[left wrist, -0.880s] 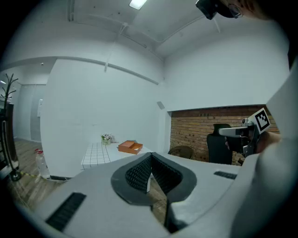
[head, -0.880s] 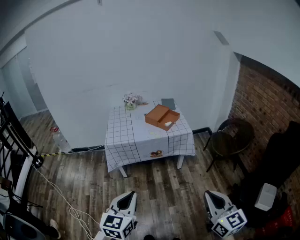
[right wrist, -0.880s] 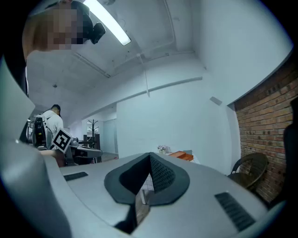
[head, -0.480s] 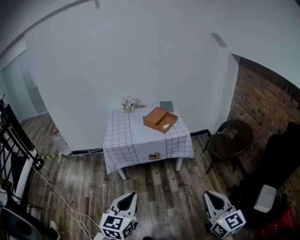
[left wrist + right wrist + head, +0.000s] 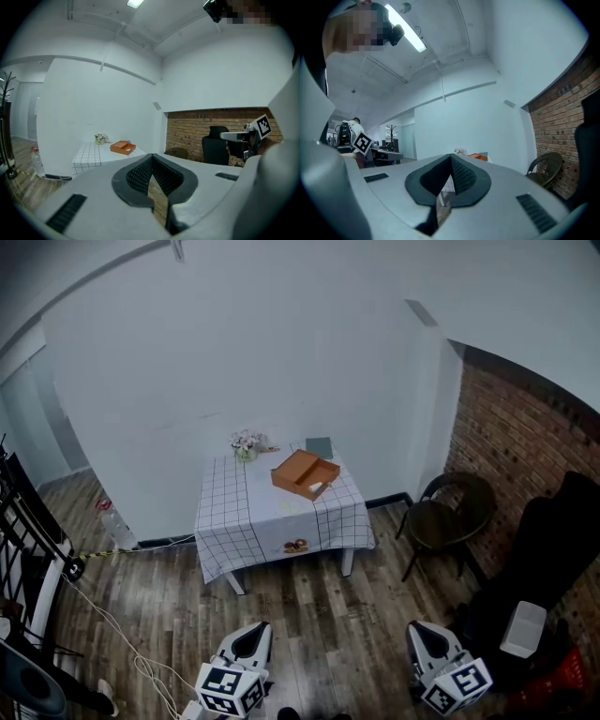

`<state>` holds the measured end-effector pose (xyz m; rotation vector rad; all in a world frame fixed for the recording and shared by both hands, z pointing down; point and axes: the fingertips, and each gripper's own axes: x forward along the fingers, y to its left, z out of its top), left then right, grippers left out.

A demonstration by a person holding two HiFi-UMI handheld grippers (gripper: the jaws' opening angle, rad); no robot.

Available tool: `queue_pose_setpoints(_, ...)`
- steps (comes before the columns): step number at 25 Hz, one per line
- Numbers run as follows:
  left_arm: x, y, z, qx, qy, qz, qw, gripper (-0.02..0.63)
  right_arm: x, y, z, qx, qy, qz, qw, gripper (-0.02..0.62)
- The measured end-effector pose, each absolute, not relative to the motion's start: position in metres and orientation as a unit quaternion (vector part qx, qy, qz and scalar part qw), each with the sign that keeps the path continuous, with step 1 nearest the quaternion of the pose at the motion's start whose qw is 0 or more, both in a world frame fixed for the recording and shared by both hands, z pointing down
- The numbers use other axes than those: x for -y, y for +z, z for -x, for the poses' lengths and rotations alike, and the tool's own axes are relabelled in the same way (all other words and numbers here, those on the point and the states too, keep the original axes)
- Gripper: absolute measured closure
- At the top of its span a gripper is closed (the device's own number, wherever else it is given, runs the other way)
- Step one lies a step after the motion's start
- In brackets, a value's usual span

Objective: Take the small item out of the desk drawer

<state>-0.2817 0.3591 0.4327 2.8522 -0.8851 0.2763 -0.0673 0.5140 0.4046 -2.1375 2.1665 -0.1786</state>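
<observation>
An orange drawer box [image 5: 305, 473] lies on a table with a checked cloth [image 5: 253, 512], far across the room by the white wall. A small pale item [image 5: 317, 487] shows in its open tray. My left gripper [image 5: 251, 634] and right gripper [image 5: 427, 632] hang low at the frame's bottom, over the wood floor and well short of the table. Both are shut with nothing between the jaws. The left gripper view has the box [image 5: 123, 147] small beyond the closed left gripper [image 5: 151, 157]. The right gripper view has the box [image 5: 477, 156] just past the closed right gripper [image 5: 451, 159].
A small flower pot [image 5: 246, 442] and a grey pad [image 5: 319, 447] sit at the table's back. A dark round chair [image 5: 445, 521] stands by the brick wall, with a black shape [image 5: 553, 549] and a white bin [image 5: 521, 629] at right. A bottle [image 5: 111, 519] and cable lie left.
The table and box have drifted left and slightly up in the head view as the view turned. Both grippers keep their place at the bottom edge, still shut.
</observation>
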Motion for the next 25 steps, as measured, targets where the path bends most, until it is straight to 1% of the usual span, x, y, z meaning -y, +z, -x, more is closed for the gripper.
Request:
queue_pose_setpoints(7,-0.389,0.428,0.254,0.276,0.086,-0.955,0.064,0.596,-0.552,0.416,0.043,-0.700,-0.074,0.709,0.039,0.591)
queue_pose_setpoints(13,-0.382,0.439,0.242,0.272,0.093,-0.955,0.066,0.597,-0.540,0.438,0.035,-0.698,-0.107,0.706,0.043,0.591)
queue_pose_setpoints(18,-0.345,0.449,0.235,0.276,0.093,-0.954,0.072,0.596,-0.504,0.447,0.031,-0.705,-0.120,0.698,0.041,0.591)
queue_pose_setpoints(25,-0.245,0.472,0.205,0.275,0.091,-0.952,0.097,0.596,-0.411,0.458,0.001,-0.700,-0.134,0.701,0.019,0.591)
